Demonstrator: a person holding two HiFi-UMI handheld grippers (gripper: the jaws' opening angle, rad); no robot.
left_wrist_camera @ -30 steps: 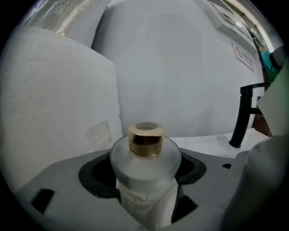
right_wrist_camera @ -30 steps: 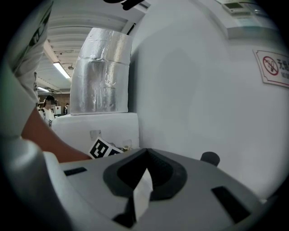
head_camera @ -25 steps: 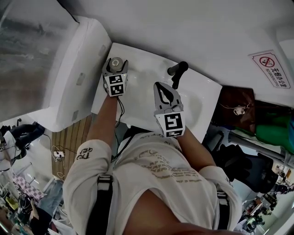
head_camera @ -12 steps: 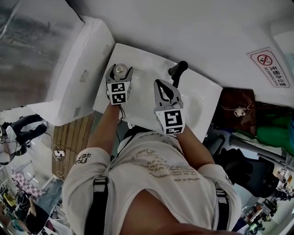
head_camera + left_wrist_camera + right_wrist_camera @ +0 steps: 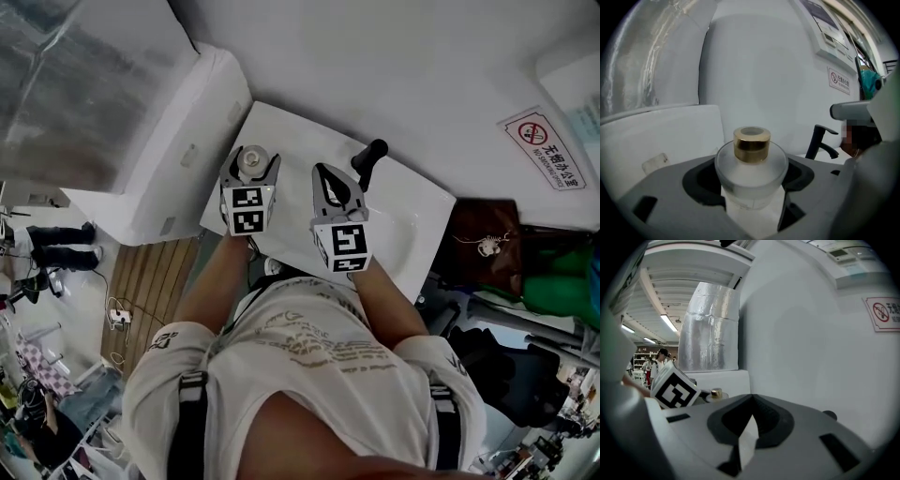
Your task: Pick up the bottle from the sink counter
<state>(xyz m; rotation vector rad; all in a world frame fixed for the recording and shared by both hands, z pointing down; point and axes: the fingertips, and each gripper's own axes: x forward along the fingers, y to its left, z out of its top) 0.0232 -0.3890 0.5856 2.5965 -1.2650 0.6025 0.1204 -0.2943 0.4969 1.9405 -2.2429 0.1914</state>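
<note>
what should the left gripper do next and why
Probably lift straight up: the left hand-held gripper has its jaws closed on the frosted glass bottle with a gold cap, at the white sink counter. The right hand-held gripper is shut, empty.

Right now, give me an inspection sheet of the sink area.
surface: white sink counter, black tap at the back.
job's things: frosted bottle, gold cap, upright.
clutter: nothing seen on the counter; brown bag beside it.
grippers: left gripper shut on the bottle; right gripper shut, empty.
cables: thin lead on the wooden floor.
surroundings: white wall, no-smoking sign, foil-wrapped column.
</note>
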